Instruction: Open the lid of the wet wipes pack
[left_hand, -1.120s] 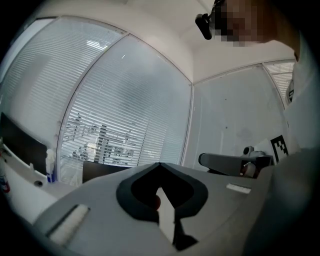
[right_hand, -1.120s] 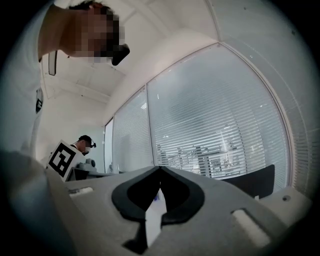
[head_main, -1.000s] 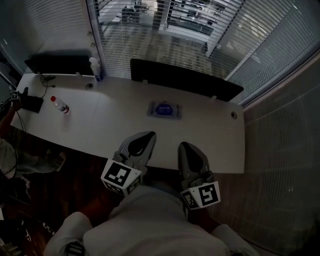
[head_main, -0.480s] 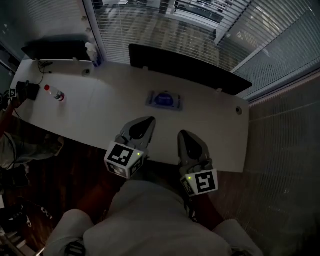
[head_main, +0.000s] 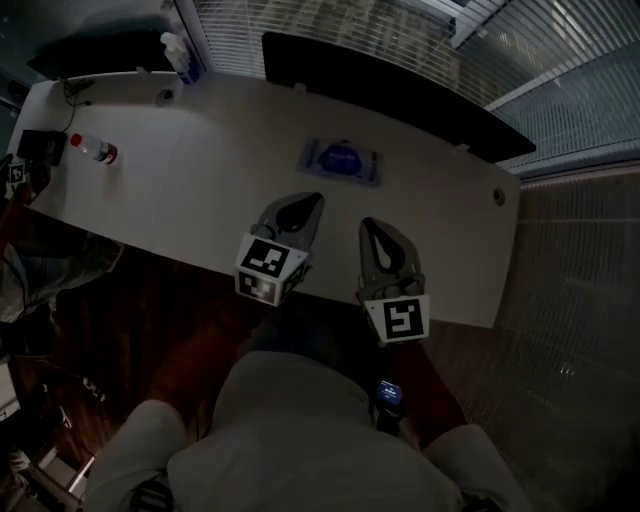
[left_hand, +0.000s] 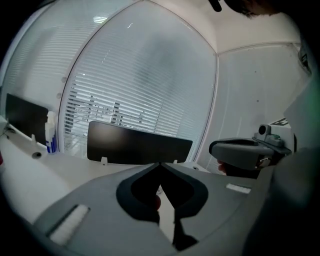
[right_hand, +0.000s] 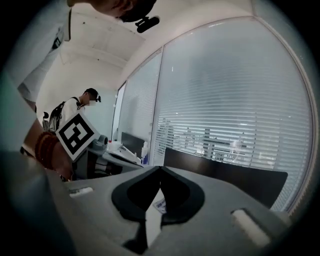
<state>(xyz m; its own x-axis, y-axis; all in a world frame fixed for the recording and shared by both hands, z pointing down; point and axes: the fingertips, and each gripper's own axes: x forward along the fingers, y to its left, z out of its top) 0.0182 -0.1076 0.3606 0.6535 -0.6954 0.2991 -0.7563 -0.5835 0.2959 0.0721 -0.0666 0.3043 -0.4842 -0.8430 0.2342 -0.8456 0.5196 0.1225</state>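
Found the wet wipes pack (head_main: 342, 162) flat on the tabletop (head_main: 200, 190), well beyond left hand-held gripper (head_main: 304, 202) and right hand-held gripper (head_main: 372, 226), both clenched, empty. Judged soft, light, slide-prone; best pinned at the body, lid (head_main: 340, 155) lifted by its edge.

Left gripper (head_main: 308, 200) is grey, its jaws curving round a dark teardrop hollow; right gripper (head_main: 368, 224) matches it; left marker cube (head_main: 266, 266) and right marker cube (head_main: 398, 319) are white with black squares; pale top (head_main: 300, 440) on the person; red bead bracelet (right_hand: 44, 145) at the left wrist.
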